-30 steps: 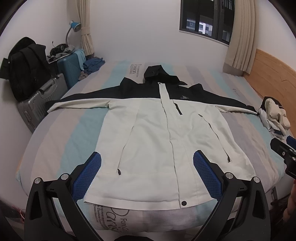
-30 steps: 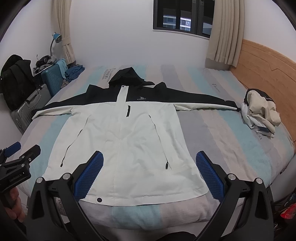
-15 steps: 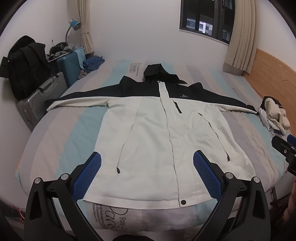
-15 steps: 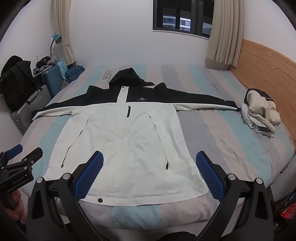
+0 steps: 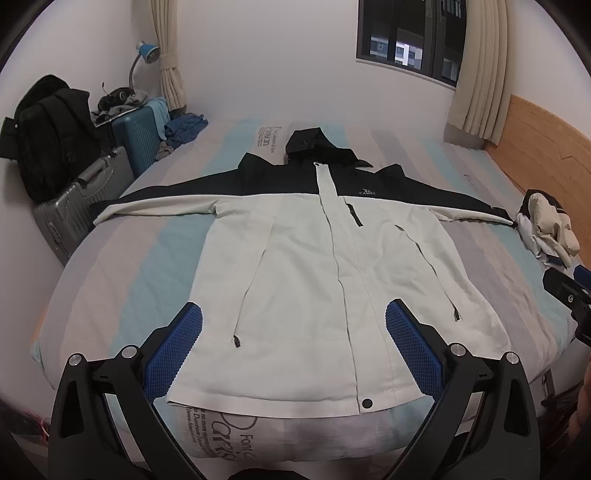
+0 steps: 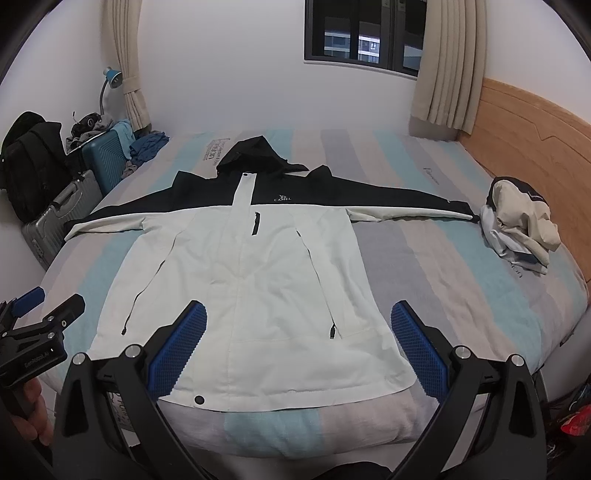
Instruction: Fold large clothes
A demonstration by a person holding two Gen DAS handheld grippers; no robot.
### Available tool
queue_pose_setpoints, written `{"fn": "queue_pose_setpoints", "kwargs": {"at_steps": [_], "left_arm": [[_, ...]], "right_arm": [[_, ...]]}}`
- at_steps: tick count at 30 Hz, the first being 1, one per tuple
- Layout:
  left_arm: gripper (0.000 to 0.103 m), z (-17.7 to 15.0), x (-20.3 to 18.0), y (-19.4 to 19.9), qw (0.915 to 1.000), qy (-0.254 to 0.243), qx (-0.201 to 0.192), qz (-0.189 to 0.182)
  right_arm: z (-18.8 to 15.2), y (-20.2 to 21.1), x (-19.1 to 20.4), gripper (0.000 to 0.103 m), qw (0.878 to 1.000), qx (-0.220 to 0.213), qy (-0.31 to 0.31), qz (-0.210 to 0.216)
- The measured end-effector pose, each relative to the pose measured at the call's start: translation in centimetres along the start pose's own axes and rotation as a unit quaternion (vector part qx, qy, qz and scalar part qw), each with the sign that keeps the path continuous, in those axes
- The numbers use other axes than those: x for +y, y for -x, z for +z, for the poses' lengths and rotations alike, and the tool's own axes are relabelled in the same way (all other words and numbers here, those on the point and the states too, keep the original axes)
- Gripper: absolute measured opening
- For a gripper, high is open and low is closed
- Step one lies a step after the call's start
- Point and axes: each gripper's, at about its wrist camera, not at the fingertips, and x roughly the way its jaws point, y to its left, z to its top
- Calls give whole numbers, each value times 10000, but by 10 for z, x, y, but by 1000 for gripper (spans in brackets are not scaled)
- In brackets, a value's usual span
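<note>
- While both views creep slightly closer than a second ago, the jacket [image 5: 317,266] lies flat across frame centre on the bed [image 5: 122,266].
- Left gripper [image 5: 293,325] and right gripper [image 6: 299,317] gape empty at lower frame; folding hasn't begun.

White walls [image 6: 221,55], dark window [image 6: 362,33] showing night, beige curtains [image 6: 450,62] hanging, wooden headboard [image 6: 524,122] lining striped bed [image 6: 424,258], suitcases [image 5: 81,199] standing left.

Your hand [image 6: 31,413] is cut off at the picture's edge, and the small words on the bed sheet [image 5: 207,424] are too blurry to read.
</note>
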Motion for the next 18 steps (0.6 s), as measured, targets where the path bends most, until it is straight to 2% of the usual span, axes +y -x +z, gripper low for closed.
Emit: {"fn": "queue_pose_setpoints", "kwargs": {"at_steps": [18], "left_arm": [[97,1,1,-3,10000,14,22,-3]], "right_arm": [[4,-2,1,96,10000,13,0,12]]}}
